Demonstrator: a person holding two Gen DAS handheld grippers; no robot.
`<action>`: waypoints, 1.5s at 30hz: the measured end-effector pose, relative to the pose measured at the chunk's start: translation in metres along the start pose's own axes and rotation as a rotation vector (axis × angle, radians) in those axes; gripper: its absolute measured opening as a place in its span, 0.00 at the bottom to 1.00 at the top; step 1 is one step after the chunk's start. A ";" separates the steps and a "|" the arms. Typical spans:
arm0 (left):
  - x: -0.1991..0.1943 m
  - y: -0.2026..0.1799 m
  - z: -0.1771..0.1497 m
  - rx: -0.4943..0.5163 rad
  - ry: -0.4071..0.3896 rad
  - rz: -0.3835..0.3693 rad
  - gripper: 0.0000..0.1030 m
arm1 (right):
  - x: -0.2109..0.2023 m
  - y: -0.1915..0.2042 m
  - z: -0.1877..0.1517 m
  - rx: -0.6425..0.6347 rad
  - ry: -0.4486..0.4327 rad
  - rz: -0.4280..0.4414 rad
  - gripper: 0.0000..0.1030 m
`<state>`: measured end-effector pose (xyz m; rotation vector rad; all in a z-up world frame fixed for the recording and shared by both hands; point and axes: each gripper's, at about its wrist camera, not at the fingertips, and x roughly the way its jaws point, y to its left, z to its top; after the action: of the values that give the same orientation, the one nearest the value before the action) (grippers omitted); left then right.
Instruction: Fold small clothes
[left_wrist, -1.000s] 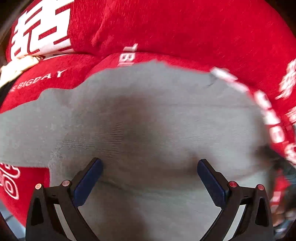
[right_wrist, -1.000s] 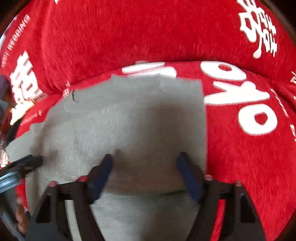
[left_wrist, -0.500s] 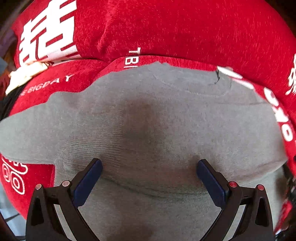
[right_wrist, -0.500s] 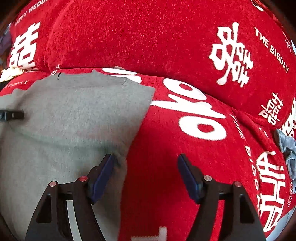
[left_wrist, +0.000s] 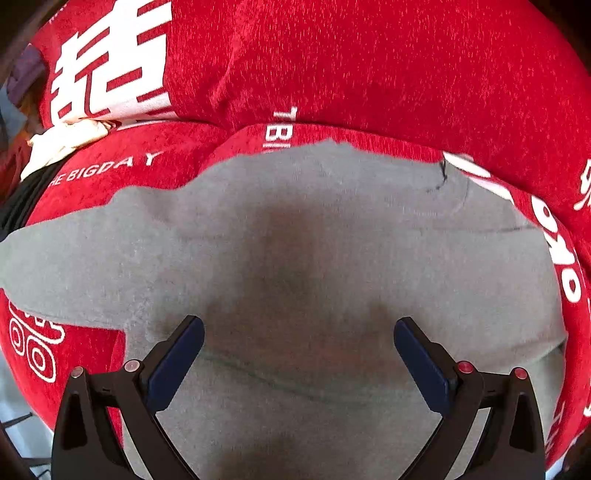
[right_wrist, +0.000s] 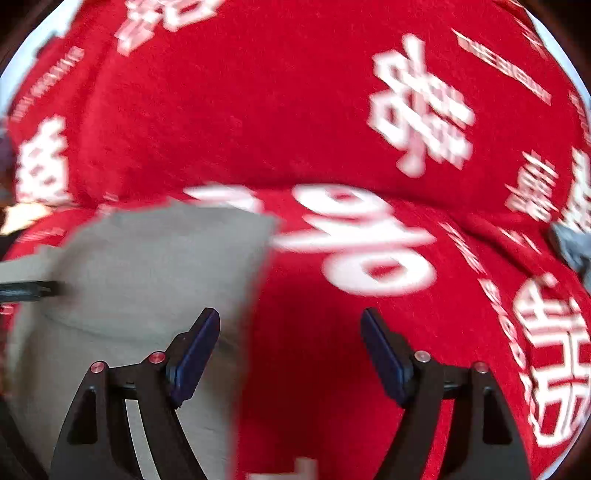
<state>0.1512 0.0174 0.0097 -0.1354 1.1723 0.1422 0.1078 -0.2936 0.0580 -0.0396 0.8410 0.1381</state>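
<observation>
Left wrist view: the grey garment (left_wrist: 295, 240) lies spread flat on the red printed cover (left_wrist: 369, 66), and the left gripper (left_wrist: 298, 328) hangs right over its middle, jaws spread wide, nothing between them. Right wrist view, blurred: the right gripper (right_wrist: 290, 321) straddles the garment's right edge, jaws just been opening and now wide, nothing pinched. Beyond the garment's right edge, a small grey-blue cloth (right_wrist: 571, 245) lies well apart.

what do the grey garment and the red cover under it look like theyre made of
Grey garment: looks like soft matte knit, cotton-like, with fine ribbing and stitched seams showing. Red cover with white lettering: looks like plush, velvety pile fabric, going by its speckled, fuzzy sheen. Exact fibres can't be told.
</observation>
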 end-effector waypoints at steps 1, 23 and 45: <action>0.002 -0.003 0.002 0.003 0.009 -0.001 1.00 | 0.007 0.016 0.008 -0.040 0.010 0.021 0.79; 0.001 0.025 -0.036 0.052 0.011 -0.039 1.00 | 0.065 0.119 -0.008 -0.104 0.260 0.047 0.96; -0.062 0.047 -0.191 0.349 -0.053 -0.021 1.00 | -0.047 0.165 -0.171 -0.505 0.209 -0.004 0.97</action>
<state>-0.0539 0.0273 -0.0077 0.1625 1.1250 -0.0782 -0.0729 -0.1504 -0.0177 -0.5374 0.9974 0.3449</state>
